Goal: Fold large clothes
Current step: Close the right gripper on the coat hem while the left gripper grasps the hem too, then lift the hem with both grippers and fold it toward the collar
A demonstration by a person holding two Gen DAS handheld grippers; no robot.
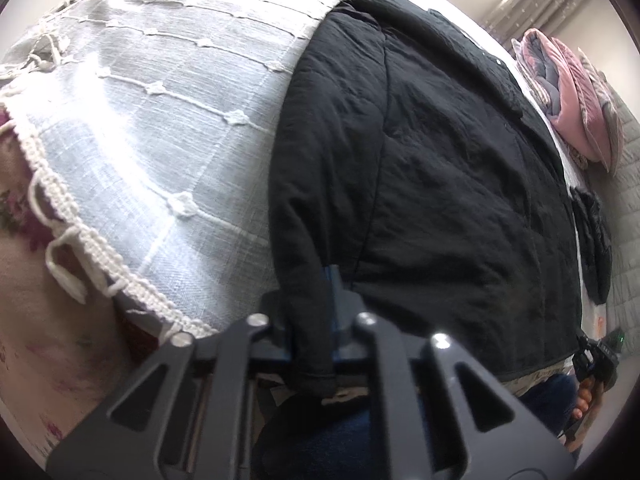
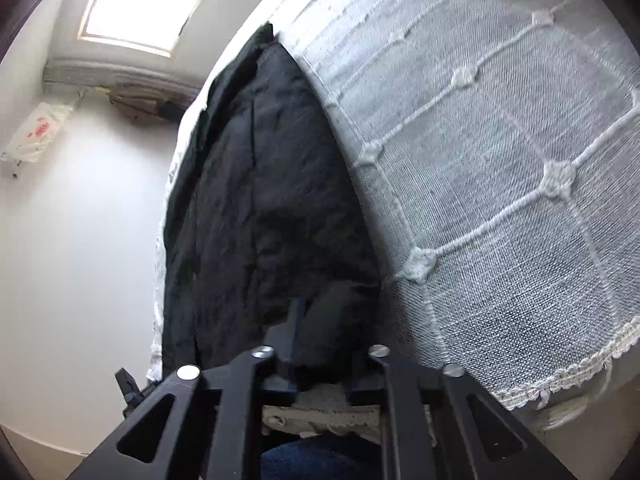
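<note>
Black jacket (image 1: pixel 432 184) lies spread on grey bedspread (image 1: pixel 168 120). Left hand-held gripper (image 1: pixel 316 316) pinches its sleeve cuff; right hand-held gripper (image 2: pixel 320 344) pinches its hem. Risk: padded fabric slipping free mid-fold.

No legible text, label, brand, number or sign in either view.

Left wrist view: small orange mark on a white surface (image 1: pixel 600 322) at about 4 o'clock, too blurred to read. Green light on a small black device (image 1: pixel 612 344) just below it; no characters made out.

Right wrist view: red print on a clear crumpled plastic bag (image 2: pixel 38 134) at 9 o'clock against the white wall; shapes only, unreadable.

Black quilted padded jacket (image 1: pixel 440 184): no tag or logo showing.
</note>
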